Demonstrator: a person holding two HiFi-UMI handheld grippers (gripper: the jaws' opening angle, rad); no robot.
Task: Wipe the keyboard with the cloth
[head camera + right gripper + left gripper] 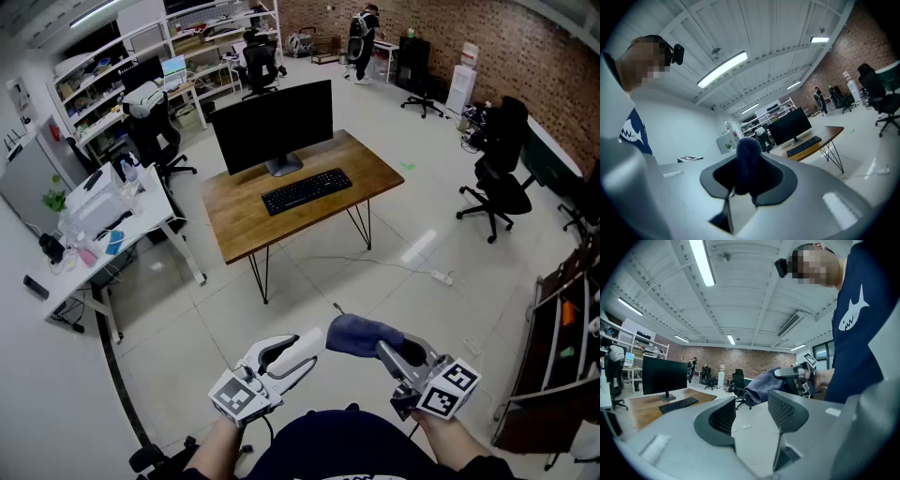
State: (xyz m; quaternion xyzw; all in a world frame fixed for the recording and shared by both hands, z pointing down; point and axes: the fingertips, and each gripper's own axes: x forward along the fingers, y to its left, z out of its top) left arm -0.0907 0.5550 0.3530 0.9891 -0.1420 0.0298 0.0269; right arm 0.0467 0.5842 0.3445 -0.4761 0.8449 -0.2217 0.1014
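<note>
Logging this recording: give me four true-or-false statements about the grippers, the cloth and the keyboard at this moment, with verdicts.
1. The right gripper is shut on the cloth. True.
2. The left gripper also grips the cloth. False: its jaws stand apart with nothing between them.
3. The keyboard lies on the wooden desk in front of the monitor. True.
4. The cloth is touching the keyboard. False: it is held well away from the desk.
</note>
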